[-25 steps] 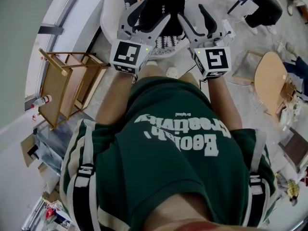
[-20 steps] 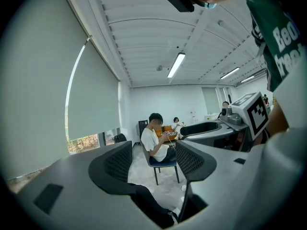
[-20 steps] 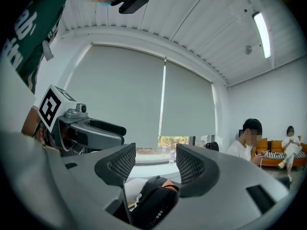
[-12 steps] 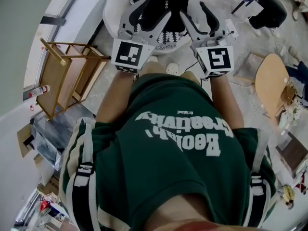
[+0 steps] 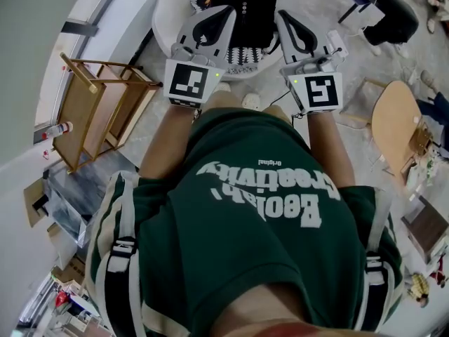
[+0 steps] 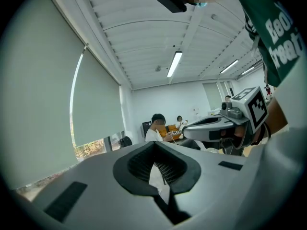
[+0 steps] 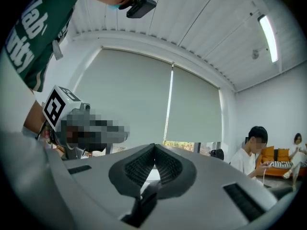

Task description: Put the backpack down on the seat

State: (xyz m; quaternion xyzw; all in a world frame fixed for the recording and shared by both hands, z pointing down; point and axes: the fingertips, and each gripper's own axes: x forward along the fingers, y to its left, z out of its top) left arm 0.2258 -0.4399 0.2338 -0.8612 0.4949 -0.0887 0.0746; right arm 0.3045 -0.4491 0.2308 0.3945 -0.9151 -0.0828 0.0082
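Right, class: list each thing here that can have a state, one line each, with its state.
left gripper: jaws closing, tips together, nothing between them
right gripper: jaws closing, tips together, nothing between them
backpack: resting on the white seat, held by neither gripper

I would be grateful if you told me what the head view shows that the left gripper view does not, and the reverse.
Only the head view shows the black backpack on the white seat, the wooden rack and the floor.

Only the left gripper view shows the ceiling light, the window blind and seated people at the back of the room.

Both show the left gripper, jaws together with nothing between them, the right gripper and the person's green shirt.
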